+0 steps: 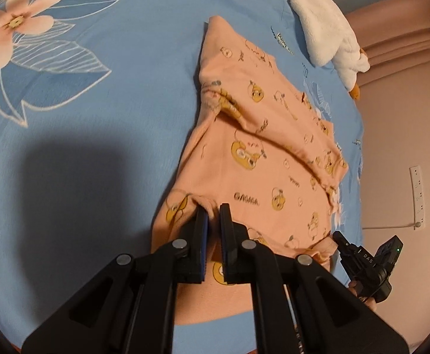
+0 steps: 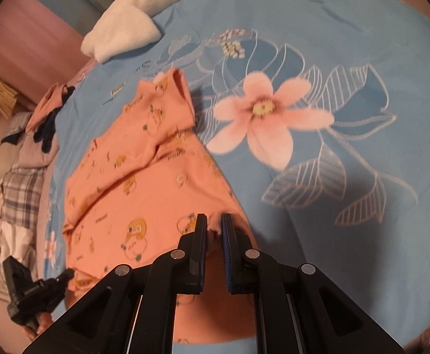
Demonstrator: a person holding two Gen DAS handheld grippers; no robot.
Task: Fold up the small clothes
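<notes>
Garment (image 1: 262,147) flat on bedsheet (image 1: 97,153), one sleeve folded across body. Left gripper (image 1: 214,211) at near edge of garment, a pinch of cloth between fingers; right gripper (image 2: 214,222) at near edge further along, likewise. Plush toy (image 1: 324,20) on sheet beyond garment, near far edge. Heap of clothes (image 2: 23,153) off bed's side, left in right wrist view.

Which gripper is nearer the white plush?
Right, probably. The white plush lies off the garment's far right corner. Left gripper pinches the near left hem; right gripper pinches the near hem on the plush's side. The margin is small.
</notes>
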